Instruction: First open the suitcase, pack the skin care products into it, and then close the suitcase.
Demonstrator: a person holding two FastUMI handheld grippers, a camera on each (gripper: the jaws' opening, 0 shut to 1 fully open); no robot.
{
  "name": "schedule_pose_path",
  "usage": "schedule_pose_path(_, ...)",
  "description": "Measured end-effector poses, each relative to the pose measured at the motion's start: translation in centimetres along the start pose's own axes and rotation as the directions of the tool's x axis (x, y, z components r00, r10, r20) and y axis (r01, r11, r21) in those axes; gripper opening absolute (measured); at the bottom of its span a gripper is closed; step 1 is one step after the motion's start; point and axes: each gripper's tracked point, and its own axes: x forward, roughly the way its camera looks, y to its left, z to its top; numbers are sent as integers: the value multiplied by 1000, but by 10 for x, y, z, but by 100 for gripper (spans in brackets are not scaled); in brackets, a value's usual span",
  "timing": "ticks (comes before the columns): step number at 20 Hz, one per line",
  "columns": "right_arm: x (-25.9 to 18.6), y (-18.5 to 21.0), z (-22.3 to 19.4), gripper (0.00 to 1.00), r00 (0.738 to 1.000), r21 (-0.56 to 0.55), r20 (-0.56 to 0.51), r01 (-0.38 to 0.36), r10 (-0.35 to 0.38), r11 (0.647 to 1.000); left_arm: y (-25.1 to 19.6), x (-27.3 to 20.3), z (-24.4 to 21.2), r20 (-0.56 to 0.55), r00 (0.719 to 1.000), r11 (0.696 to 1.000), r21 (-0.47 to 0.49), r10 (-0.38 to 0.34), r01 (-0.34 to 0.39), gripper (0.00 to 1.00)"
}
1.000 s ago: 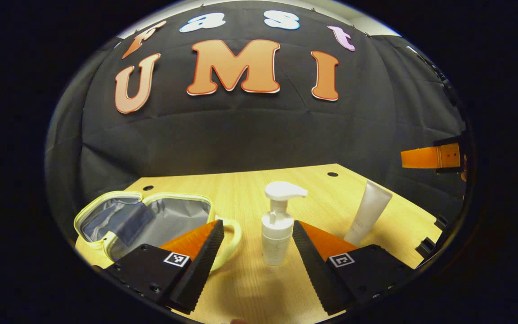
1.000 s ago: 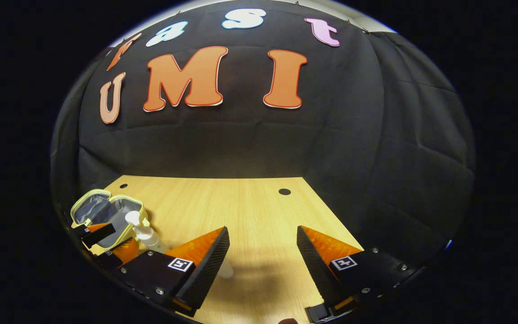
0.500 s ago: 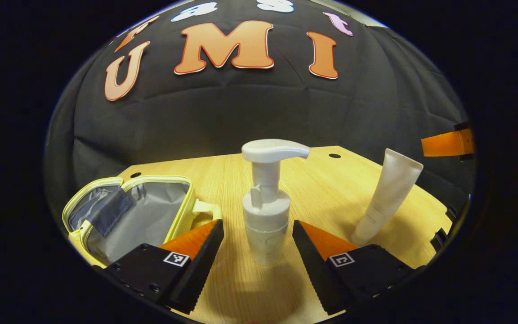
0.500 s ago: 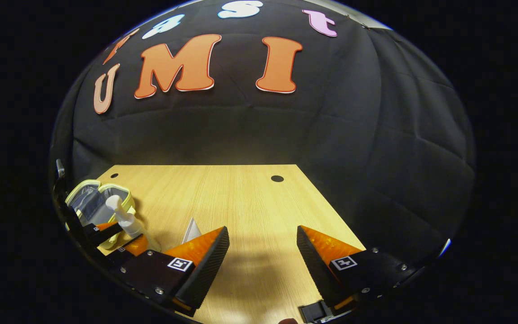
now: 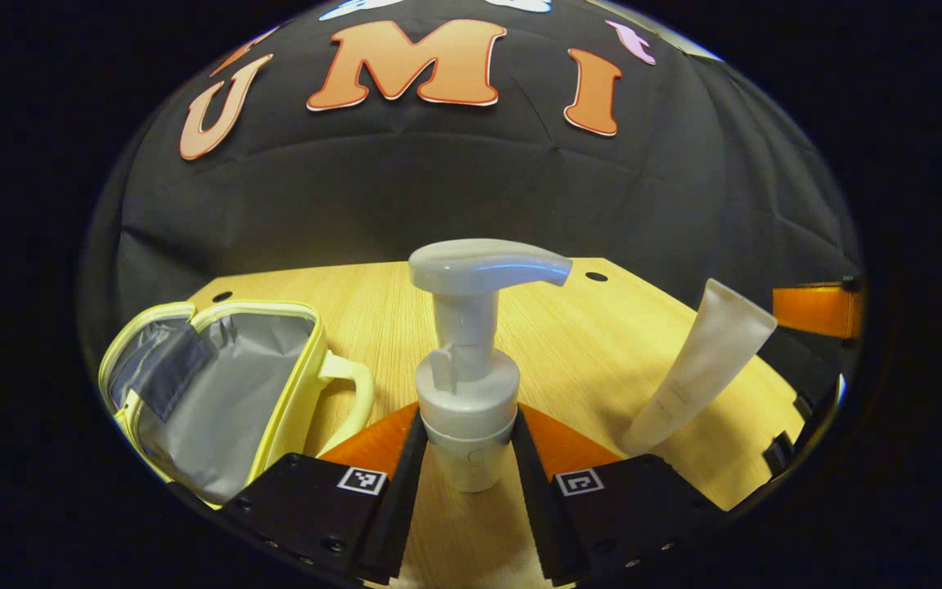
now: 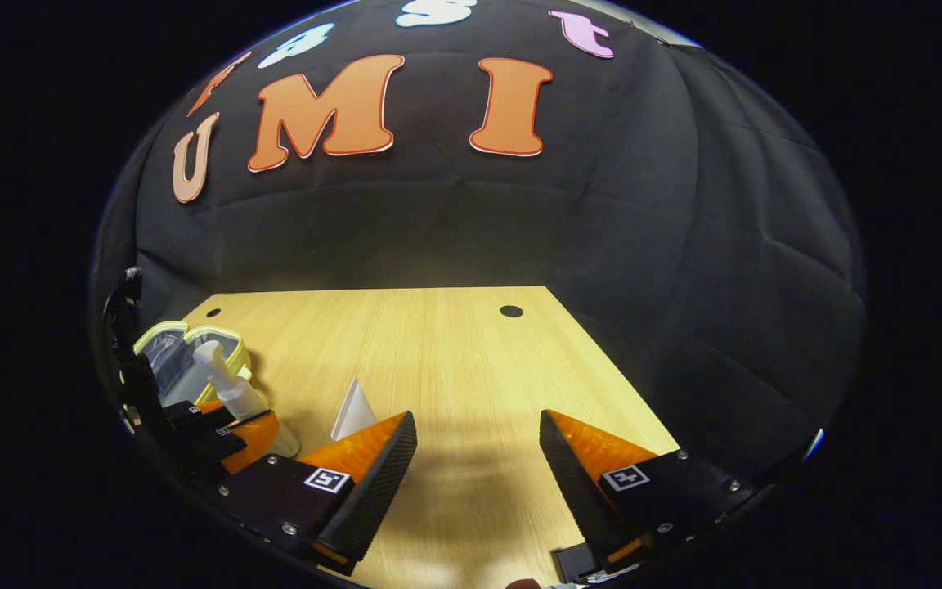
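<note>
The table (image 5: 602, 343) looks like pale wood with a fine straight grain and a smooth, faintly shiny finish. Near the middle, the pump bottle (image 5: 466, 384) is smooth white plastic, its head catching a soft gloss. To the right, the tube (image 5: 700, 368) is frosted, matt plastic. At the left, the open suitcase (image 5: 217, 384) has a grey woven cloth lining, slightly creased, with pale yellow smooth trim and handle. The far wall (image 6: 520, 221) is matt black cloth, wrinkled
</note>
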Motion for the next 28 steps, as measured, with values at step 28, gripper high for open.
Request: schedule_pose_path(28, 57, 91, -94, 78, 968, -92, -214, -153, 131, 984, 123, -189, 16, -49, 967, 967, -38, 249, -251, 60)
